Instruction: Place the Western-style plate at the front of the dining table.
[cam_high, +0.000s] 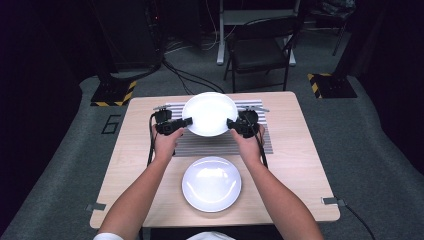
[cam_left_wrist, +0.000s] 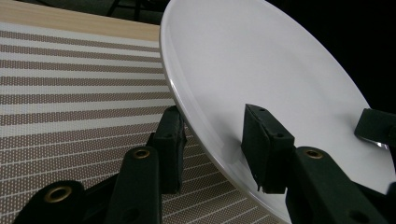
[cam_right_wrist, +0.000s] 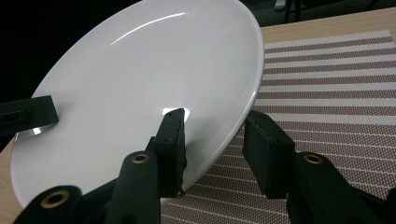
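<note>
Two white plates are on your table: you hold the far plate (cam_high: 209, 113) above the striped placemat (cam_high: 220, 144), and the near plate (cam_high: 211, 183) lies flat on the bare wood at 6 o'clock from it, well apart. Both are round, smooth and glossy, with a shallow dish and a bright sheen under the light; the placemat is a woven, dotted fabric in brown and pale bands, and the table (cam_high: 300, 165) is light wood grain. Your left gripper (cam_high: 173, 125) is clamped on the far plate's rim at 9 o'clock, and your right gripper (cam_high: 239, 126) is clamped on its rim at 3 o'clock. From the high view the far plate looks almost level between your hands. The left gripper view brings out what that view cannot: the far plate (cam_left_wrist: 261, 79) is tilted, one black rubbery pad under the rim and one on its upper face, with your right gripper's tip at the opposite edge. The right gripper view shows the same pinch mirrored on the far plate (cam_right_wrist: 140, 93), a glint beside the upper pad, and the weave of the placemat (cam_right_wrist: 336, 88) below.
</note>
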